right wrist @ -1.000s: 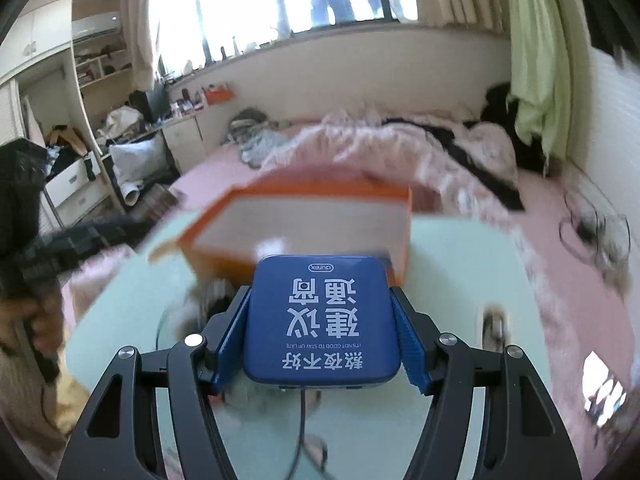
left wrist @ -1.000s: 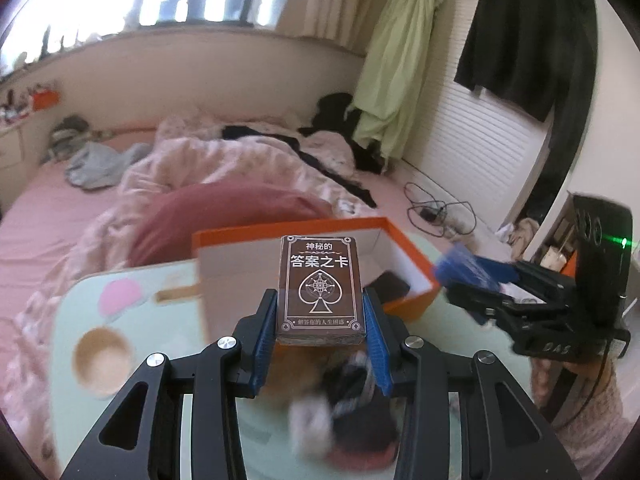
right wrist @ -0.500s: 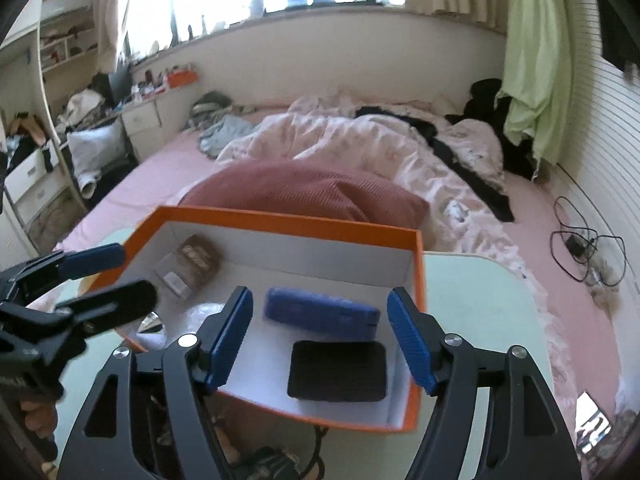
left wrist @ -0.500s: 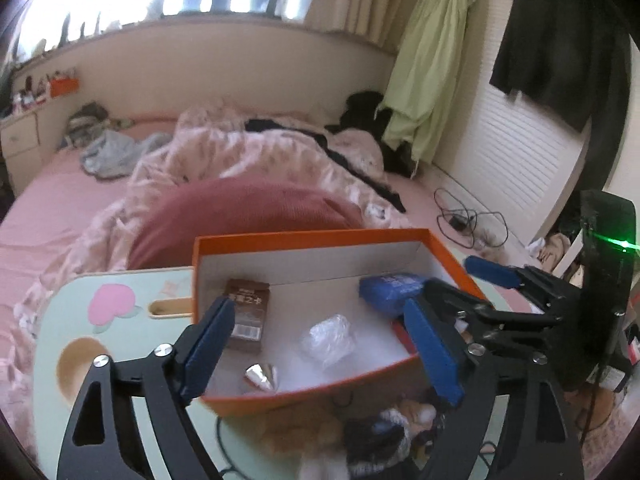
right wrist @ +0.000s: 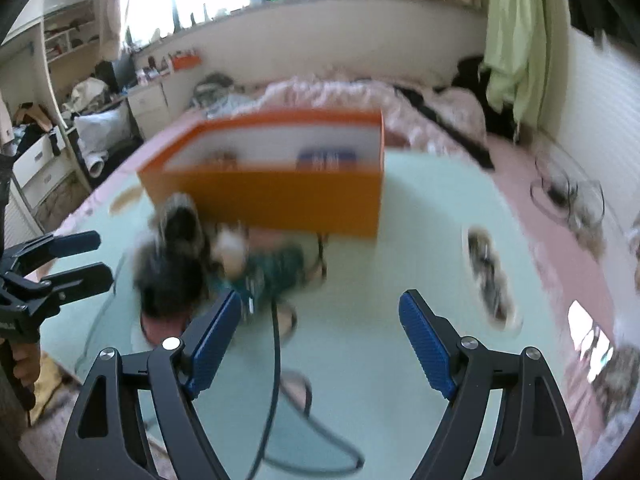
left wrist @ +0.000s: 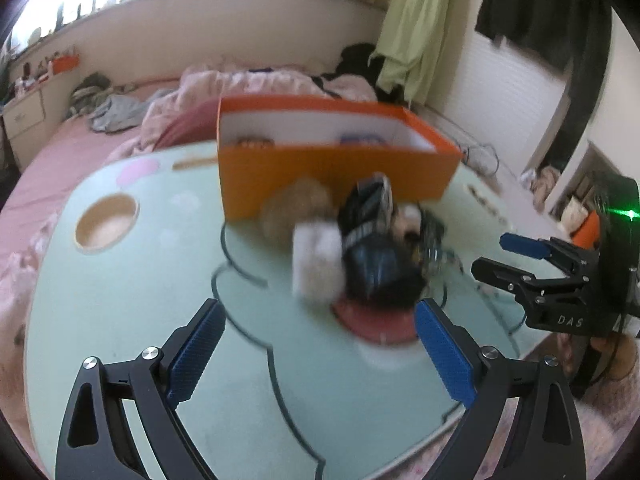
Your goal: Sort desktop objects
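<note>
An orange box [left wrist: 336,176] stands at the far side of the pale green table [left wrist: 132,300]. Inside it lie a blue box [right wrist: 326,158] and a dark card box [right wrist: 224,160]. In front of the box is a blurred pile of small objects [left wrist: 352,248], white, black and tan, with a green item [right wrist: 280,268] among them. My left gripper [left wrist: 320,320] hangs just short of the pile, its jaws opening, with nothing between them. My right gripper [right wrist: 320,304] is low over the table to the pile's right, jaws also opening and empty. Each gripper shows in the other's view: right [left wrist: 494,256], left [right wrist: 102,256].
A black cable [right wrist: 276,340] runs from the pile toward the near table edge. The table has a round wooden recess [left wrist: 106,216] at its left and a slot [right wrist: 486,268] at its right. A pink bed [left wrist: 80,144] lies behind the table.
Both grippers let go of their boxes, the card box and the blue box, which now lie in the orange box. Both then pulled back and sank toward the table with jaws wider.
</note>
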A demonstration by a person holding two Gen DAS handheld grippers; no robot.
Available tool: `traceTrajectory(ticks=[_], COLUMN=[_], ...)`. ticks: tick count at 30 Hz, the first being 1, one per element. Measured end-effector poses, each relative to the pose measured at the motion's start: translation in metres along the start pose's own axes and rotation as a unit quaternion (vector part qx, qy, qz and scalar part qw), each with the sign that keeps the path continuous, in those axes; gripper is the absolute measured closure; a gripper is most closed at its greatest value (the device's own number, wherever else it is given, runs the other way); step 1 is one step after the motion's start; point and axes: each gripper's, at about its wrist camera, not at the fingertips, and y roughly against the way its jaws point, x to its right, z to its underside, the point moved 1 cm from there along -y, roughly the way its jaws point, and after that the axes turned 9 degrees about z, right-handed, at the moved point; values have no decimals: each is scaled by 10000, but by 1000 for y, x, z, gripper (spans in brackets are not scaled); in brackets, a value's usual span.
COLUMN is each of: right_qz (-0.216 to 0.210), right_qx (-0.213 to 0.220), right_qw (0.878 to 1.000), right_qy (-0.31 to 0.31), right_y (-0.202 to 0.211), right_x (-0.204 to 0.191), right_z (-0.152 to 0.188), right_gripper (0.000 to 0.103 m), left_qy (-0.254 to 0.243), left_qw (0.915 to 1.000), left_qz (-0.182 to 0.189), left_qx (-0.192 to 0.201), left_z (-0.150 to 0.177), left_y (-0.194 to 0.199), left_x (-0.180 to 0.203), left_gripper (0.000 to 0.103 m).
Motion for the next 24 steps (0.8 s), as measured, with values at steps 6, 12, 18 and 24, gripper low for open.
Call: traceTrajectory(ticks=[6,12,18,24], right_qz=[378,341,319,314], right_qx=[-260,-250,-204,-186], right_qw=[9985,9985,9987,9987], right_qy=[309,334,344,353], right_y=[-7,-11,-12,-12], right_x=[-9,-8,-6,-6], right_z=[23,28,30,31], right_gripper=[21,0,0,0], left_qy=[128,-651,-661,-665], left_qw=[9998,9966,9968,9968], left_qz=[-114,-441,-400,-386], left_qx=[-120,-246,-222,-213], left_z=[10,21,21,21], left_y=[-13,-26,-25,-26], left_x=[-6,14,14,9], left_gripper=[4,0,0,0])
